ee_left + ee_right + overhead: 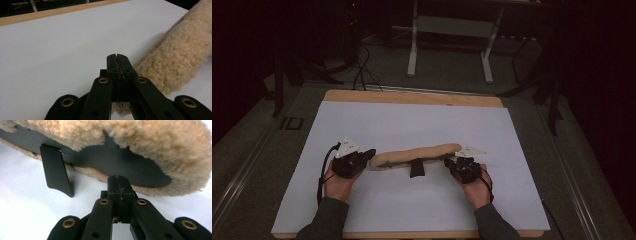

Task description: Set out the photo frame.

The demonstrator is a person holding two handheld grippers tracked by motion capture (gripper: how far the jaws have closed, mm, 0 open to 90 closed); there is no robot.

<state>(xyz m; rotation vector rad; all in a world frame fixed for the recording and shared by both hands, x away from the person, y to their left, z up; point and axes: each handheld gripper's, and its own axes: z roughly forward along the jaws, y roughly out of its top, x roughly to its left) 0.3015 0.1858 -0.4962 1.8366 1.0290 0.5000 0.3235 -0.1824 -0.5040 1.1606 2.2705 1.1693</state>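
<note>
A long tan fleece pad [417, 154] [175, 62] [150, 142] stretches between my two grippers, raised a little over the white sheet with its shadow below. Its underside is a black lining [120, 162], and a short black strap [417, 169] [57, 173] hangs from the middle down to the sheet. My left gripper [371, 154] [117, 56] is at the pad's left end, jaws shut, with fleece running under and beside them. My right gripper [447, 161] [118, 178] is at the right end, jaws shut at the edge of the black lining.
The white sheet [412, 120] covers a wooden tabletop [412, 97] whose far edge shows bare. Beyond the table, on the dark floor, stand a white desk frame [452, 30] and some cables [362, 70]. Both of the person's hands come in from the near edge.
</note>
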